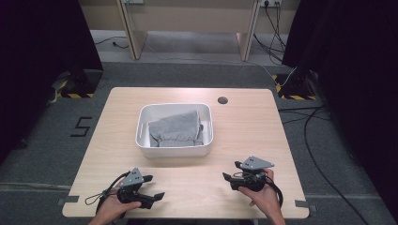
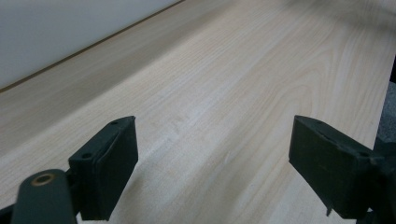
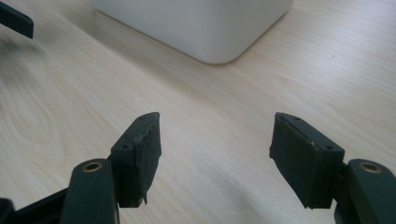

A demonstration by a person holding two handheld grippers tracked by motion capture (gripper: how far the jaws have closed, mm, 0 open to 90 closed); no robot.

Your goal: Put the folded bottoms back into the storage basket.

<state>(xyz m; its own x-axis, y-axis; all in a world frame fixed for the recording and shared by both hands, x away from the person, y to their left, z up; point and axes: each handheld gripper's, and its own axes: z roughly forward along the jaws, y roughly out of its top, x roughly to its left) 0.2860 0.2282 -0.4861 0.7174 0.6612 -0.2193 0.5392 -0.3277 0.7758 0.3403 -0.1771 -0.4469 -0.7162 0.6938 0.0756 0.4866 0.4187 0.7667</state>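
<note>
On the pale wooden table, mid-surface: one white rounded-rectangular plastic tub holding a crumpled grey cloth. Near the front edge I log my left gripper, black jaws spread wide over bare wood with nothing between them. My right gripper has its jaws likewise spread and empty, facing the tub's near corner, well apart from it.

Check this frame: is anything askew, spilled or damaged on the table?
Nothing stands out. The grey cloth lies bunched inside the white bin, none over the rim. Left gripper and right gripper are open and empty above the bare table.
</note>
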